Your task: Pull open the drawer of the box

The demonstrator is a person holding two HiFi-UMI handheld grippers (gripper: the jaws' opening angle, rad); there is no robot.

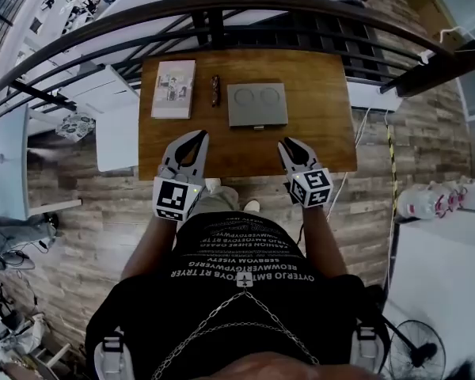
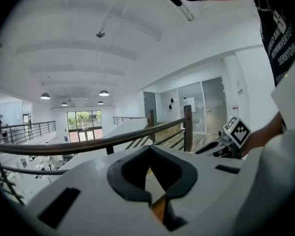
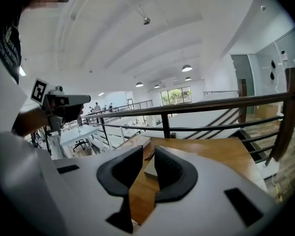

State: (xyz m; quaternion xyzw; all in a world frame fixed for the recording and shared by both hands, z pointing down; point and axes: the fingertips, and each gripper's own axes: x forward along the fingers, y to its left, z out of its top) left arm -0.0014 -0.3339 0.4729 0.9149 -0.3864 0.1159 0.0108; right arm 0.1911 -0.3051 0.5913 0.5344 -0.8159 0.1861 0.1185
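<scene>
A flat grey box (image 1: 257,105) with two round marks on its lid lies in the middle of the wooden table (image 1: 324,145); a small tab on its near edge faces me. My left gripper (image 1: 199,136) hovers over the table's near left part, short of the box, with its tips together and nothing in them. My right gripper (image 1: 291,142) hangs near the box's front right corner with a narrow gap between the jaws and nothing held. In the right gripper view the box (image 3: 150,170) shows through that gripper's (image 3: 148,151) gap. The left gripper (image 2: 150,149) view faces the railing.
A pale booklet (image 1: 173,89) lies at the table's far left, and a small dark object (image 1: 215,90) sits between it and the box. A dark metal railing (image 1: 222,10) curves behind the table. A white desk (image 1: 115,125) stands to the left, and wooden floor surrounds the table.
</scene>
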